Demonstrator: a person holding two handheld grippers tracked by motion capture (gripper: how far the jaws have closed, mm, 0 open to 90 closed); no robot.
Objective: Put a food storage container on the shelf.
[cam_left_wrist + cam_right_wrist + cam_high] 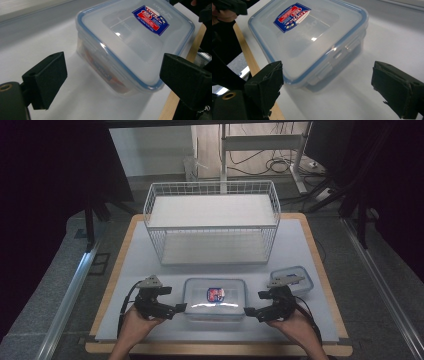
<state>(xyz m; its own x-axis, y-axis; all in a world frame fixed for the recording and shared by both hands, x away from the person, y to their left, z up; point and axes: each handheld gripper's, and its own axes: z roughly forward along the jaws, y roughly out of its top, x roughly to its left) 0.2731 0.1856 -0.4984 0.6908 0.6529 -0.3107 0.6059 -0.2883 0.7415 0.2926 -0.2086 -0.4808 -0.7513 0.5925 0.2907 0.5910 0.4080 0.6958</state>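
Table first: it is taking up the middle of the high view, with a white wire basket sitting in the upper centre. Below the basket, at lower centre, a clear lidded box with a blue seal and a red-and-blue sticker is lying flat near the table's front edge. A smaller lidded box is resting just to its right.

You are flanking the big box. Your left gripper is pointing at its left side and your right gripper at its right side. In both gripper views the black jaws are standing wide apart with nothing between the pads, the box lying just ahead of them.

This looks like the approach before a grasp or an unlatching. The next move is calling for you to choose an edge or a clip, bring each pair of jaws squarely onto it, and close evenly so the box is not skidding toward the table edge.
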